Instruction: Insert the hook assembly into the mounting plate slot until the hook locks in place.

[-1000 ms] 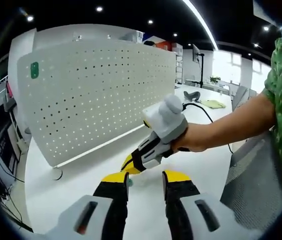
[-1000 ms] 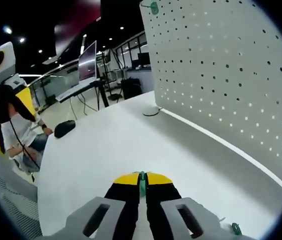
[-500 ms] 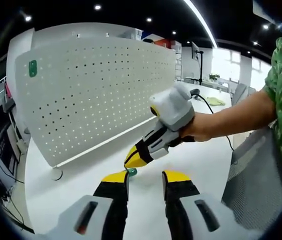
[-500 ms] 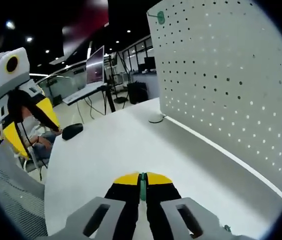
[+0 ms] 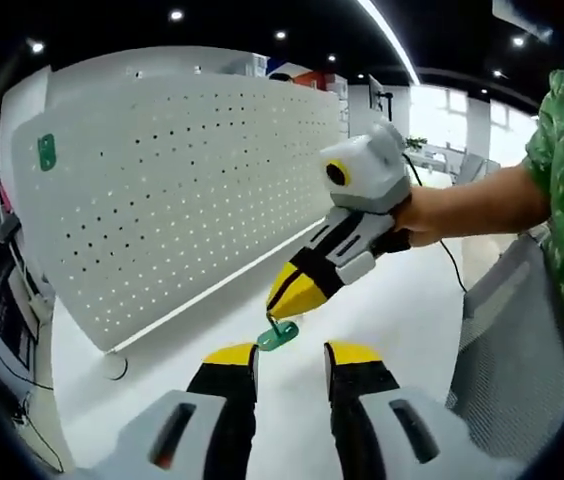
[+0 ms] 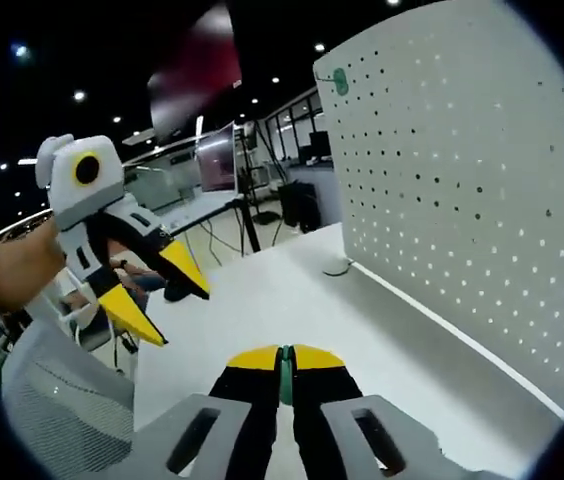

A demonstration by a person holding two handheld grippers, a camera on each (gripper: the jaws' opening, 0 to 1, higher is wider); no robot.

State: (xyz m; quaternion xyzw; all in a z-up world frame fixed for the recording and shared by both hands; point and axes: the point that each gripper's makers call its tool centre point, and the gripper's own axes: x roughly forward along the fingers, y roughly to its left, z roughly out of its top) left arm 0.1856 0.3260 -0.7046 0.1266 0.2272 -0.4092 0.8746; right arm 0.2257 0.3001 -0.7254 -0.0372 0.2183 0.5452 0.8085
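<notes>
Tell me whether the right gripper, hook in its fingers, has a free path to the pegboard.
Probably yes: the right gripper holds the green hook off the table, with nothing between it and the pegboard.

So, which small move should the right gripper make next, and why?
Probably carry the hook toward the pegboard. The right gripper is shut on it, lifted off the table and apart from the board. The left gripper is open and holds nothing.
</notes>
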